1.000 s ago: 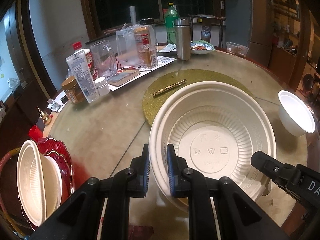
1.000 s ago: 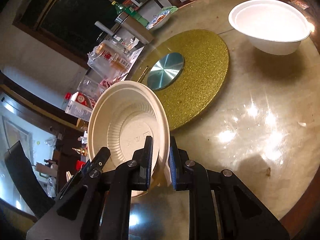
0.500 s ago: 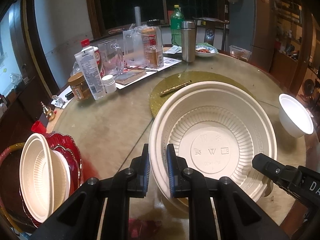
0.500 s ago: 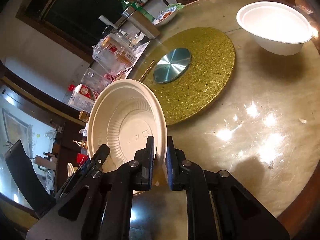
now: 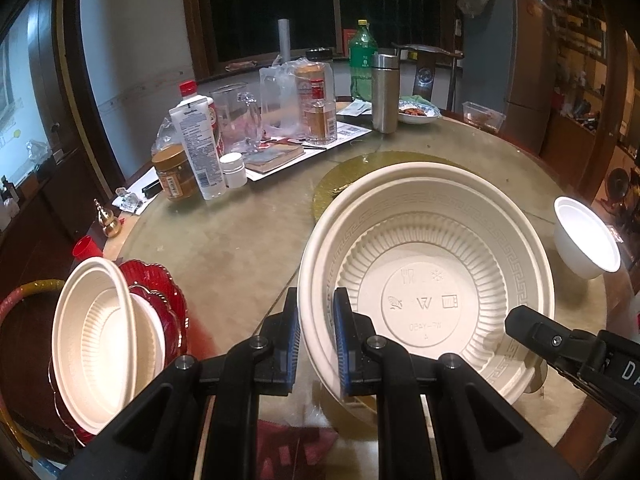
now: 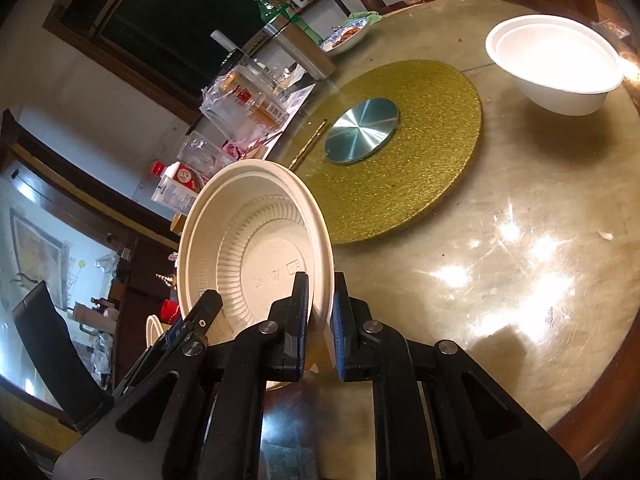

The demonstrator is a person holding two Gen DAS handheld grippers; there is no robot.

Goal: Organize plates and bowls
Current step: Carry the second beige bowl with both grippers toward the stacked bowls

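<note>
A large cream ribbed bowl (image 5: 428, 280) is held above the round table by both grippers. My left gripper (image 5: 316, 340) is shut on its left rim. My right gripper (image 6: 320, 324) is shut on its right rim; the bowl shows tilted in the right wrist view (image 6: 256, 248). The right gripper's finger (image 5: 560, 340) shows at the bowl's lower right. At the far left, cream bowls (image 5: 96, 344) stand on edge against red plates (image 5: 168, 300) in a rack. A small white bowl (image 5: 586, 238) sits at the table's right edge and shows in the right wrist view (image 6: 556, 68).
A gold turntable mat (image 6: 400, 152) with a metal disc (image 6: 362, 130) lies mid-table. Bottles, jars, a steel flask (image 5: 385, 92), a glass pitcher and a food dish (image 5: 418, 112) crowd the far side. A red cup (image 5: 86, 247) stands by the rack.
Both grippers have carried the large bowl a little back and up from the table. The rack of bowls at the left looms larger. Both grips are unchanged.
</note>
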